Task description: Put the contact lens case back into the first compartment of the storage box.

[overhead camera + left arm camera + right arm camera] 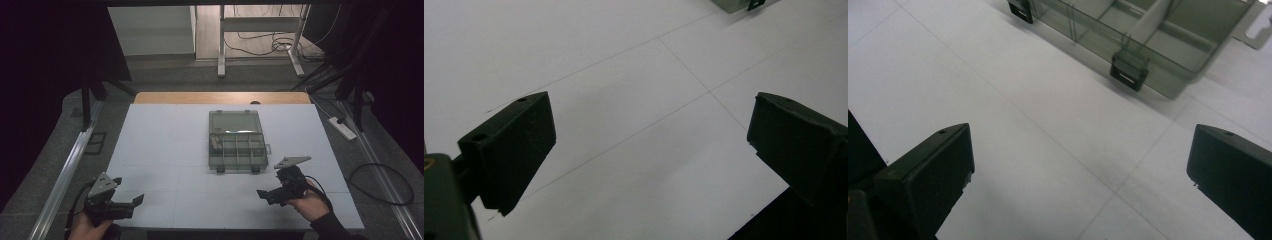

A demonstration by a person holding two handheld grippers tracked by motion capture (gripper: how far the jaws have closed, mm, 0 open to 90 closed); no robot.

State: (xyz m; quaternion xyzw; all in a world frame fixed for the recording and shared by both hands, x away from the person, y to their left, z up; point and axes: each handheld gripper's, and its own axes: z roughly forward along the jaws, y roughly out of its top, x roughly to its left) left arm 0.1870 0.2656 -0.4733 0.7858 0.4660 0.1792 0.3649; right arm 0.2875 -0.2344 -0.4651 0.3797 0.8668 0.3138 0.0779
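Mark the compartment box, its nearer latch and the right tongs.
compartment box (235,150), high view, on a divider in the open tray.
nearer latch (1129,70), right gripper view, on the black clip at the tray's front wall.
right tongs (272,192), high view, midway between the fingertips.

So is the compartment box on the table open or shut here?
Open. The compartment box has its lid folded back flat on the table behind it, leaving the divided compartments uncovered; the right gripper view shows both front latches unfastened.
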